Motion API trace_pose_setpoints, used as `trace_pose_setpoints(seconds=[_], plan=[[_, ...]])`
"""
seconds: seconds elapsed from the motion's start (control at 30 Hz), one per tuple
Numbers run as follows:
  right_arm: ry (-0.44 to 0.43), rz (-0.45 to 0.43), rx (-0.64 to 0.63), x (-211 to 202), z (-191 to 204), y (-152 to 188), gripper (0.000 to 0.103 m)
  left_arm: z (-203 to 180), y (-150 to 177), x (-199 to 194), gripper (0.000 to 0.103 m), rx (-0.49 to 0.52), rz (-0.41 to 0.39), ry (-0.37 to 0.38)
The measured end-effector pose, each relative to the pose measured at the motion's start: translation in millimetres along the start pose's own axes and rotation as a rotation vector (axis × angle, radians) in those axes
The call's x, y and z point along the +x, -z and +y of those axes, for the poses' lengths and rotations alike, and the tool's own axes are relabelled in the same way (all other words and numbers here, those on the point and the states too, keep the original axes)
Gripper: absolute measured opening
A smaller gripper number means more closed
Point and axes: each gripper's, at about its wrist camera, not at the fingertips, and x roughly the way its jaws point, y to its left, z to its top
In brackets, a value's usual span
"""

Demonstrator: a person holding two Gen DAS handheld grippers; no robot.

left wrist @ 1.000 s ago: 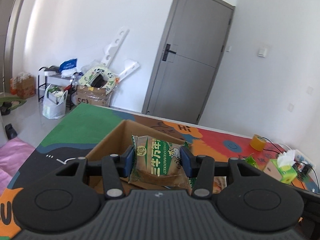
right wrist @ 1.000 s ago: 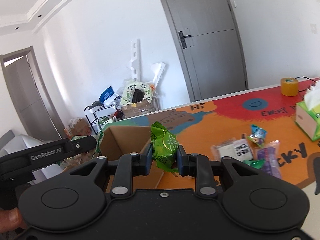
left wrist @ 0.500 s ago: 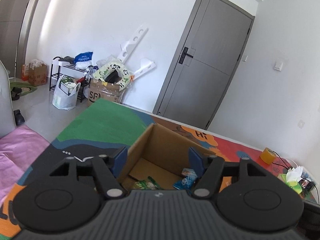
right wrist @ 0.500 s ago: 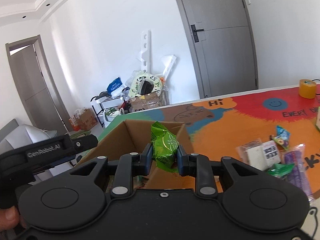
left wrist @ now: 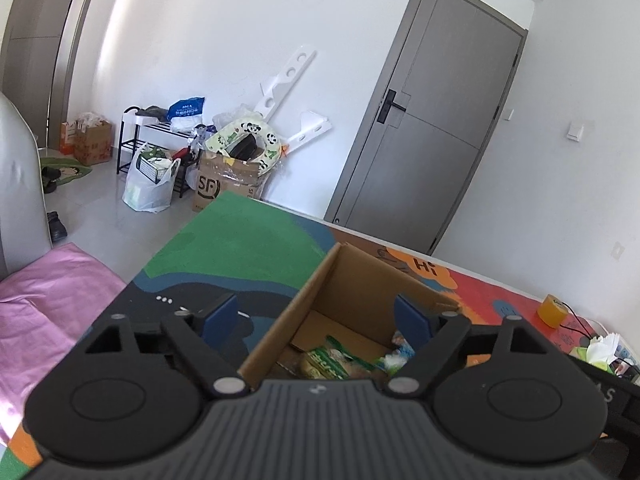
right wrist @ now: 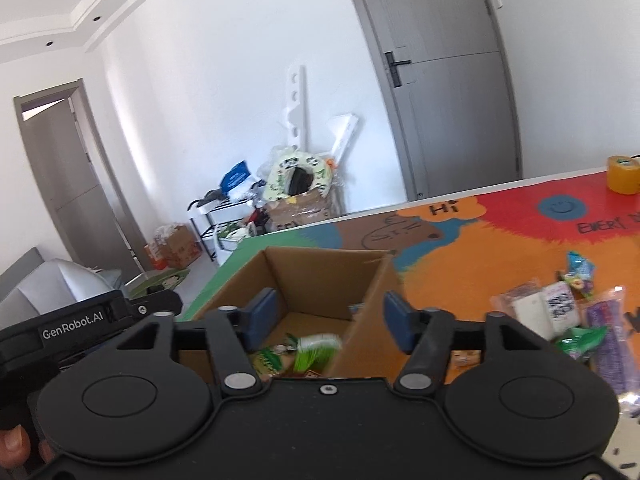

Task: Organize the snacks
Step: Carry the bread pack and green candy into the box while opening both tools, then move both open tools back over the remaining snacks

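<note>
An open cardboard box (left wrist: 360, 280) stands on the colourful table mat, just below both grippers. My left gripper (left wrist: 316, 315) hovers over its near left wall; its jaws are opening and hold nothing. A tan and green snack packet (left wrist: 326, 364) lies on the box floor with other wrappers. In the right wrist view my right gripper (right wrist: 329, 318) hangs over the box (right wrist: 320, 276), jaws opening and empty. A green snack packet (right wrist: 316, 350), blurred, is inside the box beneath them. The left gripper's body (right wrist: 72, 324) shows at the left.
Several loose snack packets (right wrist: 560, 308) lie on the orange mat to the right of the box. A yellow tape roll (right wrist: 622, 174) and a tissue box (left wrist: 600, 354) sit further right. Off the table's left edge are a pink cloth (left wrist: 48, 308) and floor clutter.
Both grippers let go. The tan and green packet left the left jaws and now lies in the box. The green packet left the right jaws and dropped into the box. Both jaws spread wider.
</note>
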Motion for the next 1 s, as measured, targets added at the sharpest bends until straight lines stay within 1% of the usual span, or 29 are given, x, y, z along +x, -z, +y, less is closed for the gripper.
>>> trace_pose_setpoints(seconds=[0.03,0.1,0.13,0.2,0.37,0.5,0.67,1.0], plan=[[0.011,-0.001,0.003,-2.7,-2.3,0.8,0.068,-2.4,1.0,-0.8,0.089,0.003,0.0,0.005],[0.032,-0.008,0.002,-7.8,-7.8,2.8,0.076,-5.0,3.0,-0.8,0.092,0.008,-0.003,0.018],[0.041,-0.009,0.002,-10.4,-10.3,3.7,0.078,-6.4,5.4,-1.7,0.093,0.013,-0.001,0.022],[0.056,-0.008,0.014,-14.5,-17.9,5.6,0.086,-11.2,8.1,-1.7,0.093,0.023,0.008,0.033],[0.086,0.002,0.05,-23.9,-32.8,11.4,0.096,-21.9,13.7,0.8,0.094,0.041,0.036,0.051],[0.117,-0.006,0.079,-35.2,-48.3,15.0,0.102,-37.4,20.0,1.5,0.095,0.069,0.06,0.053],[0.159,-0.02,0.095,-48.4,-64.4,15.7,0.103,-57.4,26.0,-3.3,0.095,0.108,0.062,0.09],[0.204,-0.041,0.119,-68.2,-91.3,16.3,0.103,-87.4,35.1,-0.8,0.095,0.145,0.074,0.142]])
